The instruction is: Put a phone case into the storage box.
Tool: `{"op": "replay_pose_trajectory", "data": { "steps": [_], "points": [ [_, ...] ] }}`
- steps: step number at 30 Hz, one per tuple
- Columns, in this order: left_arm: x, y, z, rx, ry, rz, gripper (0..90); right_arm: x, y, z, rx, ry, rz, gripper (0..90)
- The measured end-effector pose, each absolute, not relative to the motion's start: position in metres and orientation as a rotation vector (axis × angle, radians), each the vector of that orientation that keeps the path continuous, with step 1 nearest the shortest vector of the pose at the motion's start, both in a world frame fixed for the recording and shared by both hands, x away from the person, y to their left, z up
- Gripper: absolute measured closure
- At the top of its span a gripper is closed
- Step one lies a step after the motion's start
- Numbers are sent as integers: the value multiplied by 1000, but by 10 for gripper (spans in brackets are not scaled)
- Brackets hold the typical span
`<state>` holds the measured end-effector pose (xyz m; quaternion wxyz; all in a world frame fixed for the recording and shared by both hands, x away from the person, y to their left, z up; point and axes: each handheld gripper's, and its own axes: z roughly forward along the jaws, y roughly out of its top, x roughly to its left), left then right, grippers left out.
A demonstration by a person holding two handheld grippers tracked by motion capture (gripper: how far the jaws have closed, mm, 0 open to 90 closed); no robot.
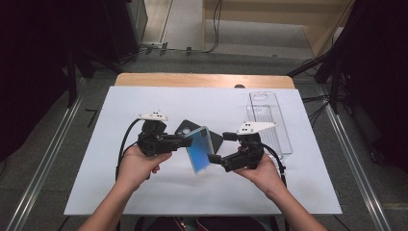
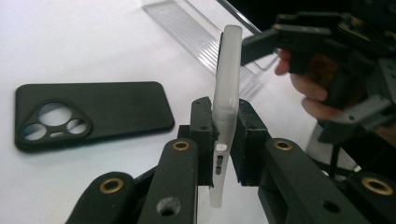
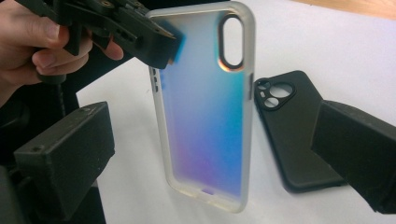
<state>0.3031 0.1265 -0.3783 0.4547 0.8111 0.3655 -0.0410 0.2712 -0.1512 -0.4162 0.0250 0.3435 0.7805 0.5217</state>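
- A translucent phone case (image 1: 199, 149) is pinched by its edge in the left hand-held gripper (image 1: 185, 141) and held upright above the bench (image 1: 144, 192).
- The right hand-held gripper (image 1: 216, 159) is spread wide, with the case between its jaws, untouched.
- A black phone case (image 2: 91, 112) is laid flat on the bench just behind, near a clear tray (image 1: 269, 120).

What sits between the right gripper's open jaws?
The iridescent phone case stands between the right gripper's jaws, untouched by them, in the right gripper view; the left gripper clamps its edge.
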Motion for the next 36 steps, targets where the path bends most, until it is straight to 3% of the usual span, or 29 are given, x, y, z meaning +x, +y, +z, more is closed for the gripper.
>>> {"op": "replay_pose_trajectory", "data": {
  "steps": [15,36],
  "points": [
    [300,122,-376,1959,996,-60,811,257,-128,-421,1077,2320,1510,0],
    [291,102,-382,1981,1030,-115,812,261,-109,-433,1185,2277,1397,28]
  ]
}}
